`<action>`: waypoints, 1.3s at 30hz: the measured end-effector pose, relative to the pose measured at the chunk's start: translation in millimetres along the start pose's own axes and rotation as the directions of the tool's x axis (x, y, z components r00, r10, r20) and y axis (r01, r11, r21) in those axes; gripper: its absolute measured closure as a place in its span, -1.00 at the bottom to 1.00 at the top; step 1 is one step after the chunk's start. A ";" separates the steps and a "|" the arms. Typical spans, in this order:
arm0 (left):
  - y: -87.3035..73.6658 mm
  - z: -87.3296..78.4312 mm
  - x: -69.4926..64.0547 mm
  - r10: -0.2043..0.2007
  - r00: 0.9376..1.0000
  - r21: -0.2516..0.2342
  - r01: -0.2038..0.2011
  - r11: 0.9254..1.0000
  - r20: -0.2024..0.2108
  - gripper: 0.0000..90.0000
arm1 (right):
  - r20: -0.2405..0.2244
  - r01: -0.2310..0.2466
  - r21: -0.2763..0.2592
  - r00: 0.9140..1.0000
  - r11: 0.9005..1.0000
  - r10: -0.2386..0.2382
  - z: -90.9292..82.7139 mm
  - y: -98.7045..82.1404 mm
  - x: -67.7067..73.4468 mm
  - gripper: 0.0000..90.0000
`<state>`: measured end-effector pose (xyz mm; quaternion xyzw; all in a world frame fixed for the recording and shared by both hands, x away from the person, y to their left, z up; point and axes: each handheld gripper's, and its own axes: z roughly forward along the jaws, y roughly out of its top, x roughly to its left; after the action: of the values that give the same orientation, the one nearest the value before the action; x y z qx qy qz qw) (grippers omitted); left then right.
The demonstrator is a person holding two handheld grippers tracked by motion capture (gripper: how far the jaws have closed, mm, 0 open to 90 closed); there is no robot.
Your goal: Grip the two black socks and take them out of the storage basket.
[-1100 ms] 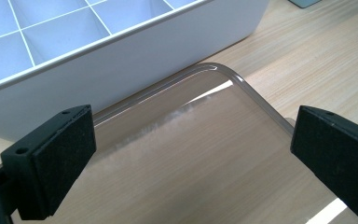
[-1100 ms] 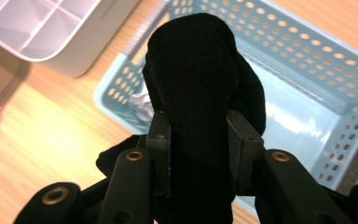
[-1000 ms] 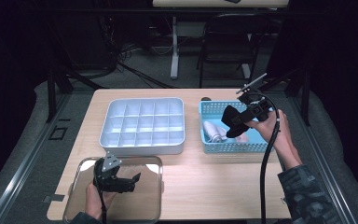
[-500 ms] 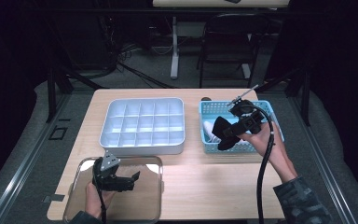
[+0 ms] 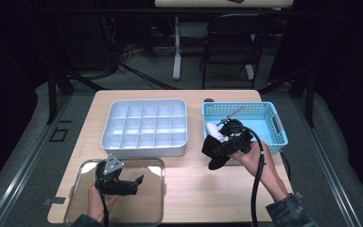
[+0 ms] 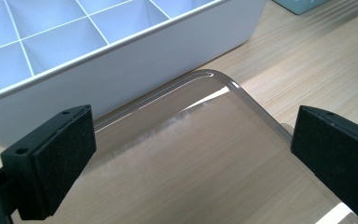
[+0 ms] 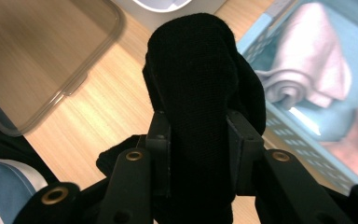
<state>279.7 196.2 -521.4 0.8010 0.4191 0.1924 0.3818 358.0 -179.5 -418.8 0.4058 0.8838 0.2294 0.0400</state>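
Black sock (image 7: 200, 79) pinched in right fingers (image 7: 161, 140) past basket rim (image 5: 203, 124)

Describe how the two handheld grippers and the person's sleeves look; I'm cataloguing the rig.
Both are black. The left gripper carries a grey three-cornered plate on top, and its two jaws end in square black foam-faced pads. The right gripper has black linkage arms with brass-coloured rivets, and a thick black cable trails from it. The right arm wears a dark mottled sleeve.
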 end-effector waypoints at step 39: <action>13.7 24.4 -57.5 0.061 0.988 -0.037 -0.057 0.998 0.141 -1.00 | -0.110 -0.041 0.106 0.993 0.994 0.052 97.0 -33.1 13.6 -0.12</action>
<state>269.2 133.3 -525.6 0.8184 0.3637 0.1527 0.4179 350.7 -152.1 -518.2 0.4143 0.8856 0.2067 -0.0365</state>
